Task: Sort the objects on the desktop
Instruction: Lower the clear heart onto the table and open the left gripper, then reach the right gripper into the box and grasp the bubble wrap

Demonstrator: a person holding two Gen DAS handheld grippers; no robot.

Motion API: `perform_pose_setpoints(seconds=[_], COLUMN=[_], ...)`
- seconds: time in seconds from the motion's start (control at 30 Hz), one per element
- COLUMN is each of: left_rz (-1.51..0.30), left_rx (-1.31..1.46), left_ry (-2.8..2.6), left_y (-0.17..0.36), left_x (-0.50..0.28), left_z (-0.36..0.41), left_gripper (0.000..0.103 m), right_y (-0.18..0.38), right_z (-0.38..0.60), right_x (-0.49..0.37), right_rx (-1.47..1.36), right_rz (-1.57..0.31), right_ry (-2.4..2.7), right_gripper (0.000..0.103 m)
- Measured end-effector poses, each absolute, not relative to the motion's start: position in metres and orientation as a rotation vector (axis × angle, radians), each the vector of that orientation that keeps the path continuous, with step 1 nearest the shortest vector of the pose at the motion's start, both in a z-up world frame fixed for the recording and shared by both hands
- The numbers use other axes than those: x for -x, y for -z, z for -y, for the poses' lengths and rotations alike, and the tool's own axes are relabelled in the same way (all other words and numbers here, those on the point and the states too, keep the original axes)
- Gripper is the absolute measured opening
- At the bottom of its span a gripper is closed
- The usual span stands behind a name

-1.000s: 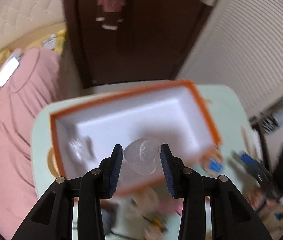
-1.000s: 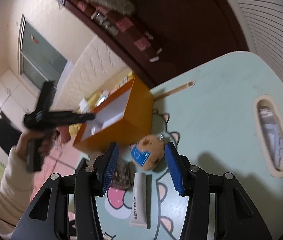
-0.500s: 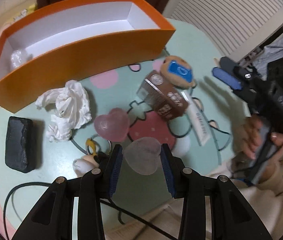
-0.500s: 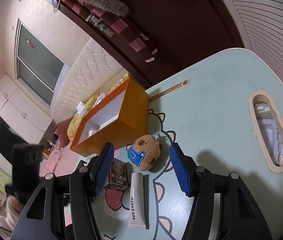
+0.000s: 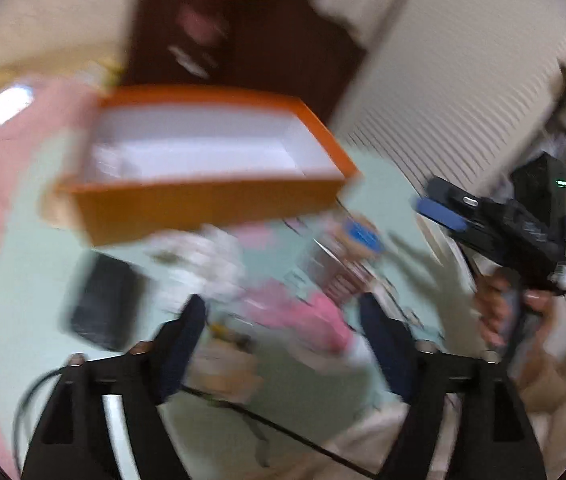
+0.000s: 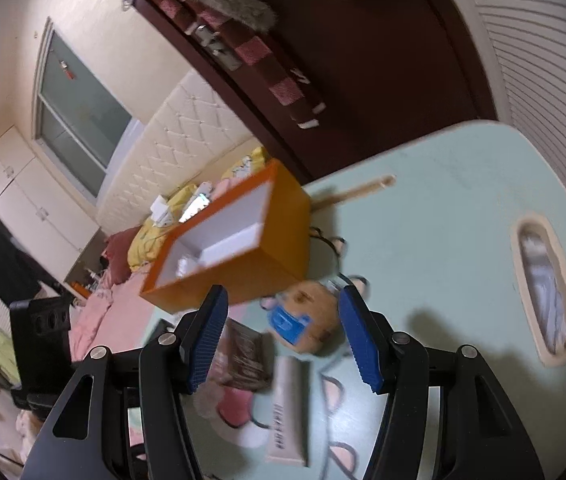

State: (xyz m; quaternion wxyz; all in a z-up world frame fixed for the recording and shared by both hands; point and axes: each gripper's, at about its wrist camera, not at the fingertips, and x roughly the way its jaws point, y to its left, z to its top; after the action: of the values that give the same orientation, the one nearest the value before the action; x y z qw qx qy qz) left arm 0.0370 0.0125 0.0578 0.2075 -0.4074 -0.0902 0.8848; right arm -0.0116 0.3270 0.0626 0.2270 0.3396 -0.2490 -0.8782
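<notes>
Pink is showing between the blue pads of the left hand-held gripper (image 5: 283,316): a pink heart-shaped piece (image 5: 315,320) is lying on the mint worktop (image 5: 35,280) just ahead of the fingertips, a little toward the right-hand pad. The jaws are standing wide apart, having just been opening, and nothing is pressed between them; the view is too smeared to say whether the clear heart it was carrying is lying there too. The orange box (image 5: 203,204) is sitting well beyond, its long axis running across the left view, its open top facing up. So the pink heart is lying near and slightly right, the box straight ahead and farther off; I judge the left hand the nearer one for that piece.

The right hand-held gripper (image 6: 283,336) is hanging over the other end of the clutter with its jaws partly apart and empty. Just ahead, between its pads, a brown plush toy (image 6: 311,320) with a blue bib is resting on the worktop, and a dark brown carton (image 6: 243,356) is lying beside the left pad. A white tube (image 6: 287,412) is lying below them, its long axis pointing roughly toward the camera. Dark lettering is running along the tube, but it is too blurred to read, as is the carton's print.
</notes>
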Motion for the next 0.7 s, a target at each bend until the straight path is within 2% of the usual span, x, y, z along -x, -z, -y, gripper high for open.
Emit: perform_pose_setpoints(seconds=[0.13,0.23,0.3,0.43,0.57,0.7], left_rz=[0.417,0.455,0.474,0.555,0.601,0.514], left_rx=[0.953,0.853,0.812,0.764,0.864,0.923], left_ry=[-2.654,-2.849,-2.957,-3.007,-2.971,-3.032], left_y=[-0.059,-0.054,-0.044,-0.02,-0.009,-0.007], left_x=[-0.053,-0.063,-0.066,-0.072,-0.059,-0.055], left_z=[0.024,0.043,0.054,0.073,0.084,0.08], left_gripper=[0.089,0.098,0.1,0.1,0.1,0.1], right_y=[-0.104,-0.125,-0.129,-0.109,-0.082,-0.065], right_z=[-0.29,-0.241,-0.204,-0.139,-0.09,-0.062], right_x=[0.043,0.081,0.111,0.161,0.188,0.198], right_rx=[-0.964,-1.085,-1.202,-1.454,-1.59,-1.643], right_rz=[0.526,0.369,0.295,0.272,0.189,0.174], right_ry=[2.333,2.253,2.189,2.021,1.991,1.953], right_gripper=[0.059,0.059,0.059,0.059,0.059,0.059])
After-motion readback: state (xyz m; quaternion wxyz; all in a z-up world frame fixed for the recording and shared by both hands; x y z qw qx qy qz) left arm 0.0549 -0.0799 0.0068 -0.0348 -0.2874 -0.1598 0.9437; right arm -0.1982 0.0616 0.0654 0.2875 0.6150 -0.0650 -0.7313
